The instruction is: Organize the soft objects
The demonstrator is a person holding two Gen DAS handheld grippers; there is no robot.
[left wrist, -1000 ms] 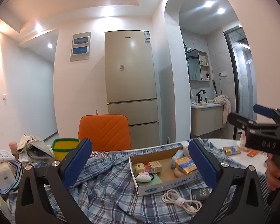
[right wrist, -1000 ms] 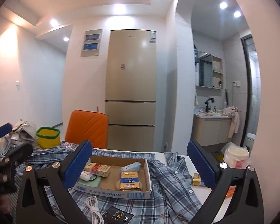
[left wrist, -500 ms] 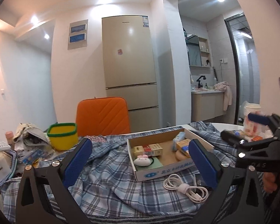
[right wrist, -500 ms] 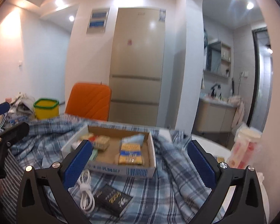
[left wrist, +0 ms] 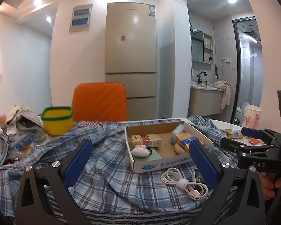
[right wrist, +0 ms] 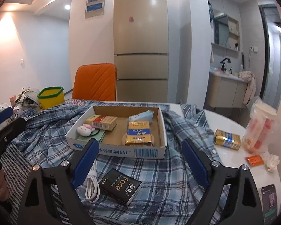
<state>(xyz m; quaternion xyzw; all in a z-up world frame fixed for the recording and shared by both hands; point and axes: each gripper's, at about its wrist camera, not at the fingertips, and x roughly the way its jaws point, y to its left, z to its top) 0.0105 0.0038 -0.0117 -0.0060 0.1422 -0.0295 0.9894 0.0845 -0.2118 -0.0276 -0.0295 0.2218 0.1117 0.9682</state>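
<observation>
Over the plaid shirt (right wrist: pixel 164 170), your right gripper (right wrist: pixel 140 161) is closing on nothing while the left gripper (left wrist: pixel 140 161) hangs released, both aimed low since the shirt lies pinned under the cardboard box (right wrist: pixel 118 150) and black pack (right wrist: pixel 119 186).

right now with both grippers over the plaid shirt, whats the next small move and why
Probably lower the right gripper onto the black packet lying on the plaid shirt. Its jaws are closing with nothing between them yet, and the packet, the white cable and the cardboard box all sit on the shirt, so they likely need clearing first.
</observation>
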